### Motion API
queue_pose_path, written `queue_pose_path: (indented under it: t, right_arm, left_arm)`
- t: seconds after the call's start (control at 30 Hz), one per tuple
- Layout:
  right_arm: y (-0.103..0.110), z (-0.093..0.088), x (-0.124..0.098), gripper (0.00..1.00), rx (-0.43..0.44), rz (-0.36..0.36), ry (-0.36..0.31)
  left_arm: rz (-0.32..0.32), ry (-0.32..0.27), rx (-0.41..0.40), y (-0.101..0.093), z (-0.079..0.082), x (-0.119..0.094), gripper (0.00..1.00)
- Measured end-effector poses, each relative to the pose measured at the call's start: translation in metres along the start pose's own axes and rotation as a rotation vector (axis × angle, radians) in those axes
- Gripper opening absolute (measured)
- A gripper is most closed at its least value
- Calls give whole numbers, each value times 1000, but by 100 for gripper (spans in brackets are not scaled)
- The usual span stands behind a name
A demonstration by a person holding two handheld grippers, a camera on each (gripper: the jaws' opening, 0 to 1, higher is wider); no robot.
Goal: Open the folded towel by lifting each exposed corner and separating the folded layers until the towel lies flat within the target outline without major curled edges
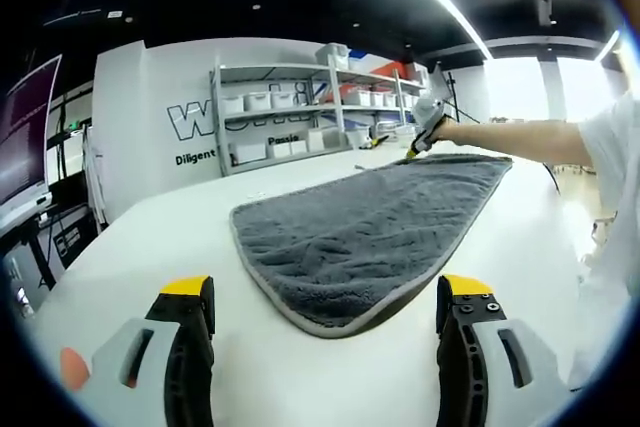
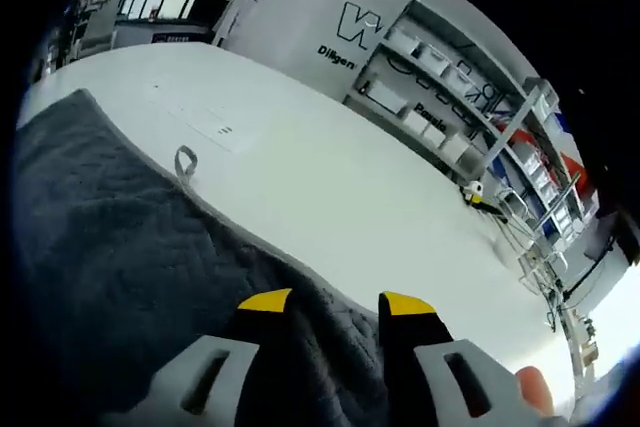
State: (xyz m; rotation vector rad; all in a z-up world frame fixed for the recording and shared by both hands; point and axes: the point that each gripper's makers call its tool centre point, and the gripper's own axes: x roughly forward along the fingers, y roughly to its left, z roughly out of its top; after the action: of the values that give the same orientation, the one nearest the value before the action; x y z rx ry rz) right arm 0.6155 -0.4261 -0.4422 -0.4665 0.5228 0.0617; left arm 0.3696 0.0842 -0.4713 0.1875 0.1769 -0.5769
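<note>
- In the left gripper view, the grey towel (image 1: 370, 232) lies spread on the white counter (image 1: 150, 247), filling the middle of the frame; its rounded near end sits just above and between the jaws, and its far end reaches toward the upper right.
- The left claw (image 1: 325, 312) rises from the bottom of that frame with its yellow-tipped jaws wide apart and nothing between them; bare counter shows in the gap, and the towel's near edge lies just beyond the tips.
- At the upper right of the same frame, the right claw (image 1: 413, 150) meets the towel's far corner, held by a person's hand (image 1: 447, 130) with a bare forearm and white sleeve running off the right edge.
- In the right gripper view, the towel (image 2: 110, 247) covers the left and lower part of the frame, its pale hem running diagonally from upper left down to the jaws, with a small hanging loop (image 2: 185, 162) lying on the counter (image 2: 330, 177) just off the hem.
- The right claw (image 2: 335, 304) comes up from the bottom centre, its jaws close together with a fold of towel between them, gripping the edge.
- A shelf rack (image 1: 320, 107) with white bins stands against a lettered wall behind the counter.
</note>
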Motion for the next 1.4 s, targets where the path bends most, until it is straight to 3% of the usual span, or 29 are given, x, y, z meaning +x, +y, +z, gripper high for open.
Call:
queue_pose_path:
  t: [0.2,0.3,0.43,0.57,0.77,1.07,1.4]
  right_arm:
    - [-18,22,-50,40,52,35,-149]
    - [-21,23,-82,50,97,74,-218]
    - [-23,13,-121,57,155,125,-282]
    - [-21,-11,-162,67,141,141,-328]
    - [-5,-54,-197,80,144,197,-325]
    - [18,-114,-227,97,174,254,-281]
    - [30,-147,-247,99,215,296,-271]
  left_arm:
    - [7,-2,0,1,-1,-1,91]
    - [12,-3,2,2,-2,-1,91]
    - [18,2,-2,3,-5,-2,91]
    - [24,6,-8,5,-6,-2,91]
    - [25,15,-10,7,-9,-2,91]
    - [29,19,-14,9,-12,-3,91]
    - [28,30,-7,11,-15,-1,91]
